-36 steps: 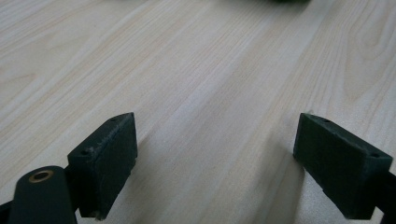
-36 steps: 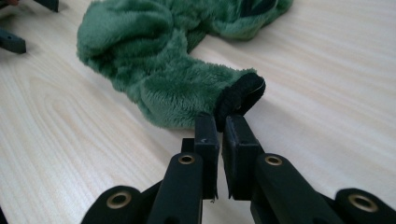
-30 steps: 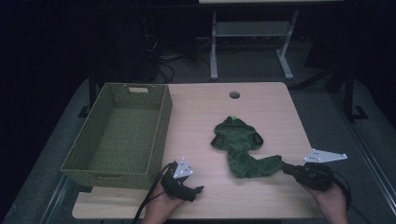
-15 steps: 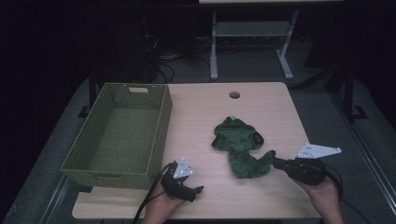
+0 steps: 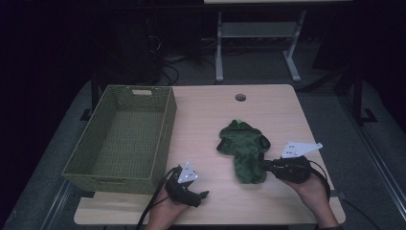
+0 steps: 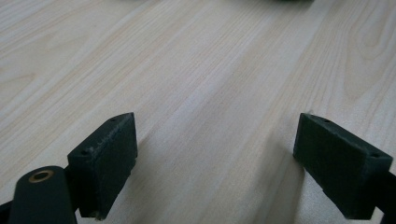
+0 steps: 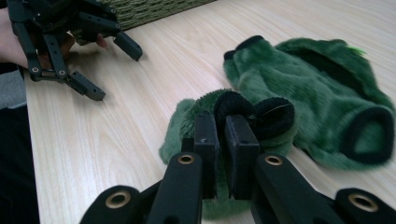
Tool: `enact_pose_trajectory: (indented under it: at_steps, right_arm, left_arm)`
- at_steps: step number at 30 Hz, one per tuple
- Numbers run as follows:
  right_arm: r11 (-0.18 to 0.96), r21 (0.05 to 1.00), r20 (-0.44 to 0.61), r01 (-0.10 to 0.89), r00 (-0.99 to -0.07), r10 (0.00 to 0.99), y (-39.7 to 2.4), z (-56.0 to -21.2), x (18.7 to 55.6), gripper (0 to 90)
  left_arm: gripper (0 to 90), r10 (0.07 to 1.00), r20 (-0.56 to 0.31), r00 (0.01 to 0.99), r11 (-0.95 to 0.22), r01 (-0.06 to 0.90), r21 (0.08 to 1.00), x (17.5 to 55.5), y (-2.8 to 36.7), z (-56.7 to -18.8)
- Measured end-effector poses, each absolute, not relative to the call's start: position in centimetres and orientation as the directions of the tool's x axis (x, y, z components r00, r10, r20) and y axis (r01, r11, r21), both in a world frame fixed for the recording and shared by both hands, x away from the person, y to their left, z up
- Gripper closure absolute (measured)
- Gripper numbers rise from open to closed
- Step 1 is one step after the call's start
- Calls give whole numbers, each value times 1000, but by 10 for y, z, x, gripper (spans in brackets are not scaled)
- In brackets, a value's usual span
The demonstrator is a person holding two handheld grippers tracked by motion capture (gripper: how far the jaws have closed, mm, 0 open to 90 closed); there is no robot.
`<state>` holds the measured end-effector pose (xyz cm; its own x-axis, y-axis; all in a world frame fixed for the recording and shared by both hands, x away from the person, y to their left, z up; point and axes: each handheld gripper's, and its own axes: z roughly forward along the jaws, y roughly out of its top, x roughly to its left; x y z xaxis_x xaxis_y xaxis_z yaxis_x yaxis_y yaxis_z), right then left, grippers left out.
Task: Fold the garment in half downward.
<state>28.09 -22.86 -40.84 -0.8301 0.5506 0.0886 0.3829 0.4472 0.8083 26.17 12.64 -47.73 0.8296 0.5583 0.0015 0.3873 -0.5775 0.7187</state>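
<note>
A fuzzy green garment [image 5: 242, 146] with black-trimmed openings lies crumpled on the wooden table [image 5: 210, 110], right of centre. My right gripper [image 5: 263, 165] is at its near right end, shut on a black-edged cuff. In the right gripper view the jaws [image 7: 223, 126] pinch that cuff, and the rest of the garment [image 7: 322, 98] spreads out beyond. My left gripper [image 5: 203, 195] rests low near the table's front edge, open, with bare wood between its jaws [image 6: 215, 158]. It also appears in the right gripper view, as the left gripper [image 7: 114, 70], open.
A green woven basket [image 5: 165, 139] with nothing in it stands on the left part of the table, its corner just behind my left hand. A round cable hole [image 5: 240, 97] sits near the far edge. Bare wood [image 6: 210, 70] lies between the basket and the garment.
My right gripper has moved left and slightly up with the garment's end in it, folding that end in toward the rest. The left gripper has stayed put.
</note>
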Motion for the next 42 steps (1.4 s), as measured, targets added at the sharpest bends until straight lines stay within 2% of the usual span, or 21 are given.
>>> enact_pose_trajectory:
  at_steps: [7, 14, 18, 23, 36, 42]
  right_arm:
    - [466, 801, 95, 376, -848, 521, -210, -414, 291, 842]
    - [456, 812, 93, 365, -851, 516, -201, -415, 296, 765]
    - [439, 818, 89, 371, -836, 542, -204, -410, 298, 811]
    - [414, 803, 121, 428, -798, 591, -207, -417, 315, 870]
    - [517, 693, 162, 503, -807, 568, -183, -454, 330, 899]
    - [530, 650, 188, 545, -791, 582, -181, -458, 332, 900]
  left_arm:
    - [128, 558, -1, 830, -577, 389, 718, 262, 126, -477]
    - [128, 562, -2, 827, -572, 390, 721, 261, 126, -478]
    - [128, 560, 1, 828, -576, 389, 719, 262, 126, -477]
    - [128, 557, 4, 830, -581, 386, 717, 262, 127, -477]
    - [127, 558, -4, 830, -577, 391, 717, 261, 126, -477]
    - [126, 558, -3, 830, -578, 391, 716, 261, 126, -477]
